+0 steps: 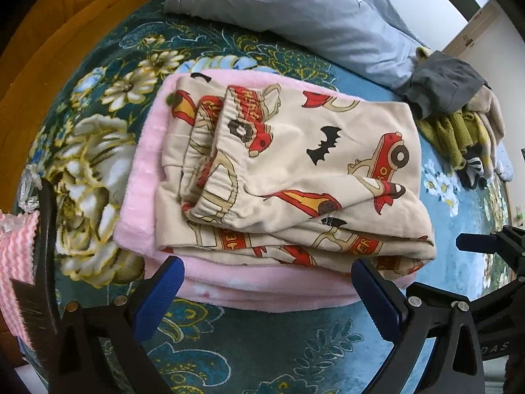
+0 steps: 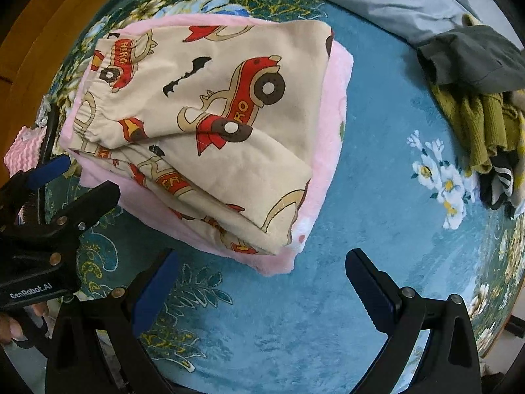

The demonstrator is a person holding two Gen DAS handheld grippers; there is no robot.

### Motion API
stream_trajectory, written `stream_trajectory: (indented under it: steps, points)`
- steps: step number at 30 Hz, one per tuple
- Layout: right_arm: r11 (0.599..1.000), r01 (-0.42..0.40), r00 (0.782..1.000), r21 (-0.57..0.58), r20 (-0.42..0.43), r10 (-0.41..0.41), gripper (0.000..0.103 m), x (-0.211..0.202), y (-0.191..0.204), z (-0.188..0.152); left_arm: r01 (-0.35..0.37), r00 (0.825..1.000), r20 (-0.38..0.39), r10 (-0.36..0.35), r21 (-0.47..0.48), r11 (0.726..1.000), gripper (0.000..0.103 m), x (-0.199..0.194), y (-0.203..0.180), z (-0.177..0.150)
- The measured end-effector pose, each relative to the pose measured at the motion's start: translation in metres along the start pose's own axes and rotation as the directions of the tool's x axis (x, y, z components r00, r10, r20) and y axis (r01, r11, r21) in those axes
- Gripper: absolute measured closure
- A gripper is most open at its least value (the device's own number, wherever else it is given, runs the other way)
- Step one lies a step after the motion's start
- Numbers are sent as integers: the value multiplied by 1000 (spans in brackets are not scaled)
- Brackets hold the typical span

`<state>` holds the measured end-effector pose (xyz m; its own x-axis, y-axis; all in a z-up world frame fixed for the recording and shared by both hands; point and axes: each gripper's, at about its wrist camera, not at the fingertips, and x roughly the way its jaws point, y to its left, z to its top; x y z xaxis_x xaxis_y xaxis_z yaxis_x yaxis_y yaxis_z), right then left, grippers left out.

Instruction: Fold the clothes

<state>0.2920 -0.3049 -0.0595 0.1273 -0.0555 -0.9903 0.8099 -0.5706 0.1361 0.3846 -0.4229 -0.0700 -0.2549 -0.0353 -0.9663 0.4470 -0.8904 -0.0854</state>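
1. Both grippers were spread wide and held nothing: the left gripper [image 1: 267, 282] hung just short of the clothes stack, its fingers either side of the stack's near edge without touching it, and the right gripper [image 2: 262, 279] hovered over bare bed cover, with the stack ahead and to its left.
2. Beneath both grippers lay the teal floral bed cover [image 2: 377, 197], filling most of each view.
3. Far ahead of the left gripper, past the stack, sat a grey quilt [image 1: 311, 10], bunched along the back of the bed.
4. Directly ahead of the left gripper lay the folded pink garment [image 1: 141, 197], flat on the cover as the bottom layer of the stack.
5. On top of it rested the folded cream pyjama bottoms [image 1: 344, 151] with red cars and black bats, the elastic waistband turned toward the left side; the layers looked squared off, though a little loose at the front edge.
6. Ahead and to the right of both grippers, well apart from the stack, was a heap of unfolded clothes [image 2: 475, 98]: a dark grey piece over olive-green knit, with something striped at the near end.
7. At the far left of the left gripper was a pink-and-white zigzag cloth [image 1: 16, 256], only partly in view.
8. Judged from this, two pieces looked done and stacked; the heap on the right was left, and the next pick probably belonged to the right gripper, which was nearer to it.
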Motion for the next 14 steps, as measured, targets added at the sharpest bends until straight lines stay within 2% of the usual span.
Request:
stream_trajectory:
  steps: [14]
  points:
    - [998,18,1000,-59,-11,-18,2,12,3,-2,-17,999,-28,17,-1,1000,0,13,-3,-8]
